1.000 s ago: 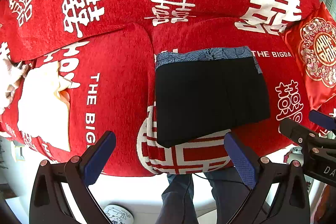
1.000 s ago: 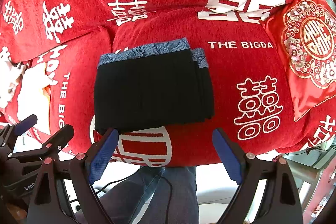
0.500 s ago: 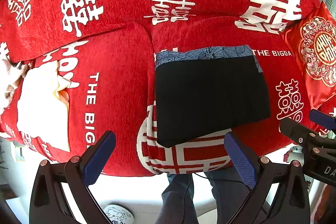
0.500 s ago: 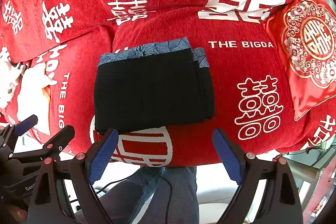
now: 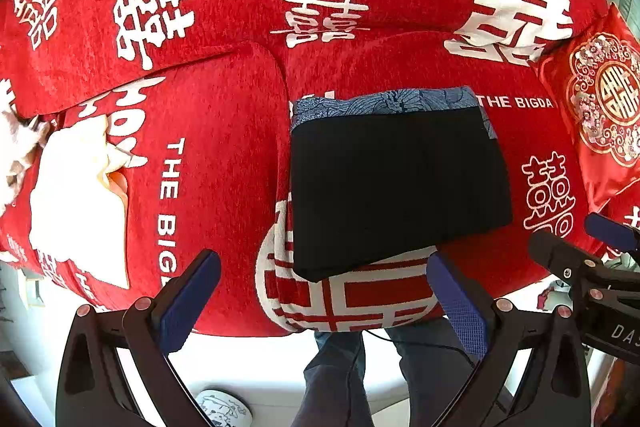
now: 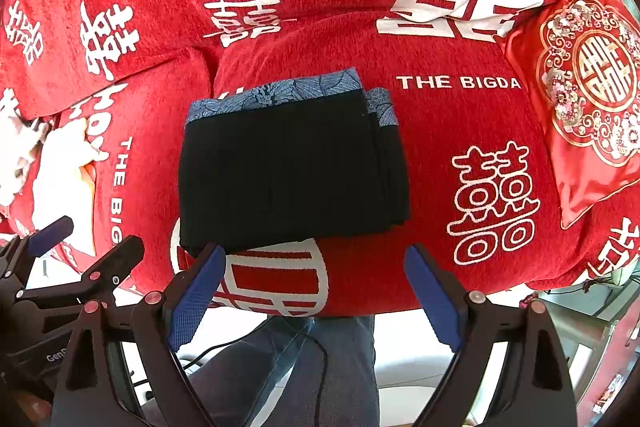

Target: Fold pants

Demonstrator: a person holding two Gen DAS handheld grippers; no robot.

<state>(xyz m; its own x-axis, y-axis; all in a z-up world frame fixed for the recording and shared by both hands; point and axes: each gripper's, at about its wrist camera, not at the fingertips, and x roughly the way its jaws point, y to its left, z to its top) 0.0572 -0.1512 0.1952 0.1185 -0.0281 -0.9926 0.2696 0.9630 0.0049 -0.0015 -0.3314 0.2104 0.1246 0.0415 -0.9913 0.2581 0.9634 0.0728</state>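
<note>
The black pants (image 5: 396, 187) lie folded into a flat rectangle on the red sofa seat, with a blue patterned waistband along the far edge. They also show in the right wrist view (image 6: 292, 167). My left gripper (image 5: 320, 275) is open and empty, held back in front of the sofa's front edge, near the fold's near edge. My right gripper (image 6: 312, 267) is open and empty, also just in front of the pants. Each gripper shows at the edge of the other's view.
The red sofa cover (image 5: 224, 163) has white characters and lettering. A white and cream garment (image 5: 80, 203) lies on the left seat. An embroidered red cushion (image 6: 592, 99) stands at the right. The person's legs in jeans (image 6: 304, 367) are below.
</note>
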